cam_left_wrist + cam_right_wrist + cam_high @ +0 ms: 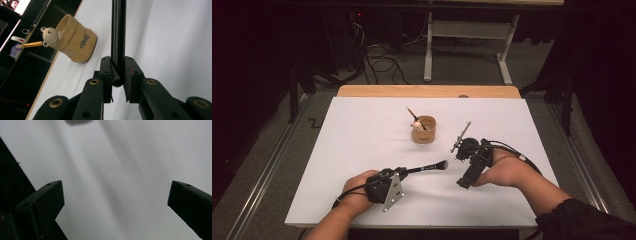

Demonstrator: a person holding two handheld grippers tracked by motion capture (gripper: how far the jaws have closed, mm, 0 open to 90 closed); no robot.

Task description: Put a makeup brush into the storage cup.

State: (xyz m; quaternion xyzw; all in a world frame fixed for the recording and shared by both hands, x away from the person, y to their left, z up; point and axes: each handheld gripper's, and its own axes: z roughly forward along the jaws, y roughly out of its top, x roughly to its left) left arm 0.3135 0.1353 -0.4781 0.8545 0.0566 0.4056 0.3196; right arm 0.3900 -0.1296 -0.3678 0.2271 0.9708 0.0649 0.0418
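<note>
- The surface (362,165) is a white sheet, with a strip of bare wood (427,91) showing along its far edge.
- 1 tan cup (424,130) stands on the white near the middle, toward the far side; a small bear figure (50,35) sits at its rim.
- A thin grey tool (460,136) is to the right of the cup, well apart from it; whether it rests on the white cannot be told.

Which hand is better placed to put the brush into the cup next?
Left. The left gripper is shut on the brush, whose tip points toward the cup. The right gripper is open and empty.
</note>
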